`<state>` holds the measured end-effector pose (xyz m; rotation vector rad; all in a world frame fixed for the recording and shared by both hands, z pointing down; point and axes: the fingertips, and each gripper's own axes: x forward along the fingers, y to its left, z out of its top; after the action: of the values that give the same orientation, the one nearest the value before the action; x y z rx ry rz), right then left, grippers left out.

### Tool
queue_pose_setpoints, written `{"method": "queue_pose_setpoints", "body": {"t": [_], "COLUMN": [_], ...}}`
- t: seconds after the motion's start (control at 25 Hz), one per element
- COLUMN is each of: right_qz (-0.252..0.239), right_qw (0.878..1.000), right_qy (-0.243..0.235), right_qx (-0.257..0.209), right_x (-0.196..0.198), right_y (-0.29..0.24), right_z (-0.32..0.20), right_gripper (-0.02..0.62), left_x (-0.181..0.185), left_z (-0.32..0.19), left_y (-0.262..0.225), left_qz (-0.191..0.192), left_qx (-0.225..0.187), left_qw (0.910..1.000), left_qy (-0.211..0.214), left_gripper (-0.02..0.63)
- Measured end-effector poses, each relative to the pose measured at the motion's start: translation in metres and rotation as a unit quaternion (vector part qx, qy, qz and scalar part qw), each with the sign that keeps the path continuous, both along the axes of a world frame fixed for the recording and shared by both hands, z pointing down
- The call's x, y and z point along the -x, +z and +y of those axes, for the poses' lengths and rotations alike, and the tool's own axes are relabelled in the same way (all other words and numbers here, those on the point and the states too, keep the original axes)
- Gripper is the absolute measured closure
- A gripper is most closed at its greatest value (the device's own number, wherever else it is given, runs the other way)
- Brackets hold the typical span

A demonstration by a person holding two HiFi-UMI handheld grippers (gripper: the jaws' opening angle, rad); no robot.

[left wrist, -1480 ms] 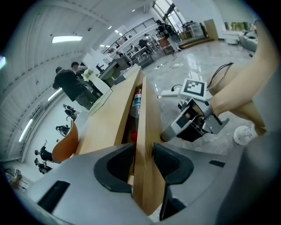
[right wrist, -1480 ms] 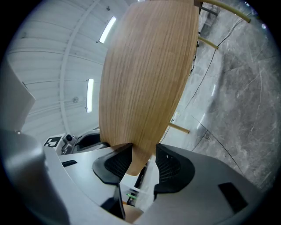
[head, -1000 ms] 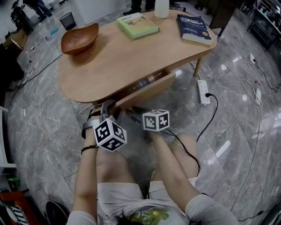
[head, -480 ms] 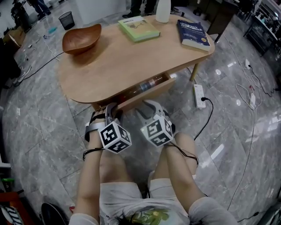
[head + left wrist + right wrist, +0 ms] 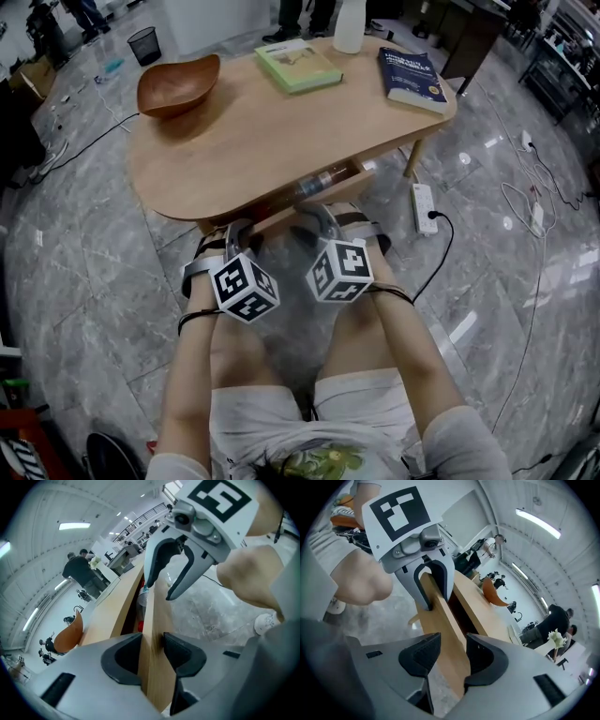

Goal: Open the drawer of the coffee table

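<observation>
The wooden coffee table [image 5: 262, 122] has its drawer pulled partly out under the near edge. The drawer front [image 5: 349, 185] is a light wood board. My left gripper [image 5: 236, 230] is shut on the left part of that board, and my right gripper [image 5: 314, 217] is shut on it further right. In the left gripper view the board [image 5: 152, 620] runs edge-on between my left gripper [image 5: 151, 652] pads, with the right gripper [image 5: 159, 590] astride it further along. The right gripper view shows the same board [image 5: 443, 616] between my right gripper [image 5: 452, 656] pads and the left gripper [image 5: 430, 597] beyond.
On the tabletop lie a wooden bowl [image 5: 175, 84], a green book [image 5: 298, 62], a blue book [image 5: 413, 79] and a white bottle [image 5: 348, 23]. Small items [image 5: 323, 178] show inside the drawer. A power strip [image 5: 423, 204] and cables lie on the marble floor at right.
My right gripper has come up from in front of the drawer onto the drawer front and shut on it. My left gripper has kept its hold on the board.
</observation>
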<state>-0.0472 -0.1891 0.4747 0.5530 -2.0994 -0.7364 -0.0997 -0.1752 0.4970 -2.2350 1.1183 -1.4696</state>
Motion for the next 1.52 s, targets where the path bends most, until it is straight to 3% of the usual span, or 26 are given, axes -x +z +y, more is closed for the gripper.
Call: {"method": "queue_pose_setpoints", "body": {"t": [0.16,0.32,0.6,0.76,1.04,1.52], "right_qz": [0.031,0.051,0.011,0.040,0.080,0.073], "right_qw": [0.999,0.998,0.998,0.996,0.988,0.991], "right_qy": [-0.032,-0.047,-0.065,-0.075,-0.093,-0.072], "right_qx": [-0.019,-0.008,-0.019,0.007,0.098,0.087], "right_x": [0.018,0.027,0.027,0.029,0.030,0.030], "right_y": [0.000,0.008,0.008,0.010,0.013,0.012], "right_z": [0.000,0.000,0.000,-0.002,-0.003,-0.003], "right_gripper": [0.417,0.421,0.443,0.443,0.443,0.451], "left_x": [0.000,-0.001,0.000,0.001,0.000,-0.001], "left_z": [0.000,0.001,0.002,0.001,0.002,0.001], "left_y": [0.001,0.002,0.000,0.001,0.000,-0.002], "left_qz": [-0.003,-0.005,-0.005,-0.005,-0.001,0.025], "left_qx": [0.001,0.000,-0.003,-0.002,-0.002,0.001], "left_qw": [1.0000,1.0000,0.9999,0.9999,0.9999,0.9996], "left_qy": [-0.004,-0.002,0.011,0.009,0.014,0.010], "left_gripper": [0.457,0.457,0.457,0.458,0.460,0.466]}}
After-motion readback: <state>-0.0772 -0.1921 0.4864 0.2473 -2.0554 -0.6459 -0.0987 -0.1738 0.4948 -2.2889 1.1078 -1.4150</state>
